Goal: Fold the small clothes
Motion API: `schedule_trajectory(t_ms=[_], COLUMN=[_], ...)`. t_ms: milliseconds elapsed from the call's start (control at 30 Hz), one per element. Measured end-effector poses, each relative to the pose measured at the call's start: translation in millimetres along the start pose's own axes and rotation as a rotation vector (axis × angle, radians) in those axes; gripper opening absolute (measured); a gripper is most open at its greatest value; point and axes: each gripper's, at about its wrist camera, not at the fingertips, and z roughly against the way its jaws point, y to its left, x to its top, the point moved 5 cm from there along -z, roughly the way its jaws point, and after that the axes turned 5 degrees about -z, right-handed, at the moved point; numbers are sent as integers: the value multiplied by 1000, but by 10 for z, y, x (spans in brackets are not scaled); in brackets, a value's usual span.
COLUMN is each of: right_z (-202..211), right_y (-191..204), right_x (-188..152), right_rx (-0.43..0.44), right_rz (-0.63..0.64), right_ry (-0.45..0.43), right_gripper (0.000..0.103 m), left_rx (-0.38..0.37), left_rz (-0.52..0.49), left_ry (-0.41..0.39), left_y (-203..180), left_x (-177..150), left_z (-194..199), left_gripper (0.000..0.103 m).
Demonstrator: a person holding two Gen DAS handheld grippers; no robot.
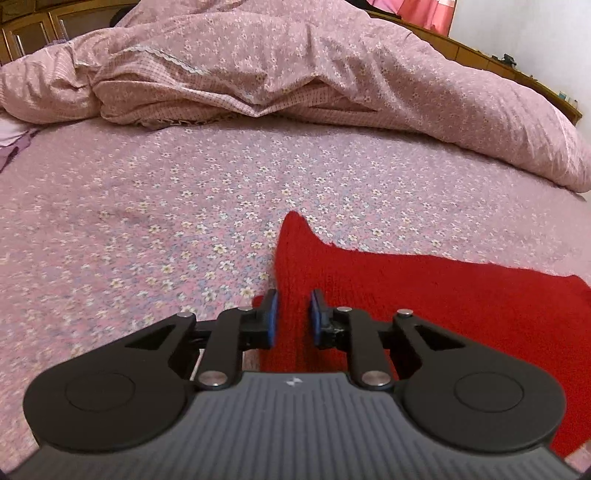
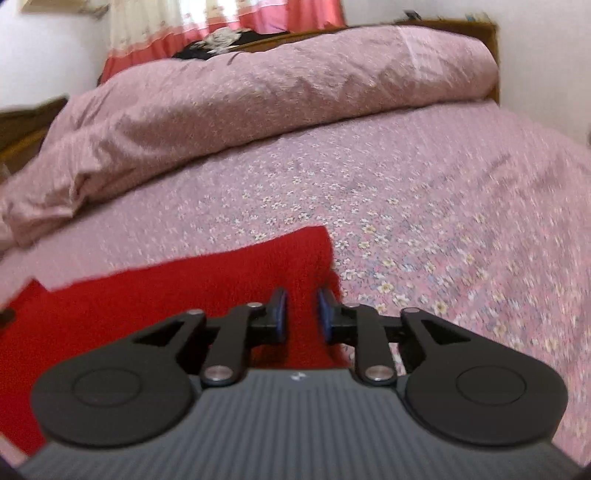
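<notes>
A red knitted garment (image 1: 424, 295) lies flat on the pink flowered bed sheet (image 1: 166, 206). My left gripper (image 1: 293, 314) is over the garment's left edge, its blue pads a small gap apart with red cloth showing between them. The same garment (image 2: 166, 288) shows in the right wrist view. My right gripper (image 2: 301, 314) is over its right edge, pads a small gap apart with red cloth between them. Whether either one pinches the cloth is not visible. The right wrist view is blurred.
A rumpled pink flowered quilt (image 1: 295, 66) is heaped across the far side of the bed, also in the right wrist view (image 2: 258, 96). A wooden bed frame (image 1: 498, 59) and red curtains (image 2: 258, 18) stand behind it.
</notes>
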Motion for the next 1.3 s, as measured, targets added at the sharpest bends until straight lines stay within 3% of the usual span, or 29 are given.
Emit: schedule_trajectory(t_ms=[200, 267, 333, 467, 567, 600, 633, 667, 867, 1000, 1233, 1300], right_z=[420, 557, 678, 785, 747, 730, 729, 737, 673, 681, 907, 977], right_y=[-152, -191, -235, -230, -205, -207, -209, -212, -365, -412, -459, -439], right_x=[-66, -131, -206, -339, -431, -463, -495, -529, -722, -718, -758, -779], right_rx=[36, 38, 44, 108, 96, 102, 109, 93, 48, 56, 79, 86], right_rz=[-112, -126, -157, -181, -184, -201, -217, -219, -280, -320, -429, -443], right_ry=[-8, -9, -17, -10, -3, 2, 2, -8, 6, 13, 19, 11], right_gripper=[30, 36, 52, 53, 53, 49, 27, 18, 20, 32, 68, 71], left_rx=[-12, -20, -21, 12, 28, 26, 24, 23, 11, 28, 67, 79], left_rz=[27, 30, 36, 9, -11, -5, -1, 1, 53, 55, 82, 101], left_ry=[-3, -15, -25, -20, -17, -13, -8, -3, 13, 21, 47, 71], left_y=[-38, -66, -96, -181, -231, -235, -229, -225, -160, -185, -232, -246], left_x=[-216, -303, -402, -586, -700, -734, -762, -788, -857, -878, -939, -954], left_z=[443, 560, 661, 749, 778, 780, 775, 770, 775, 839, 971, 983], left_gripper=[40, 50, 53, 56, 58, 59, 59, 60, 62, 63, 63, 63])
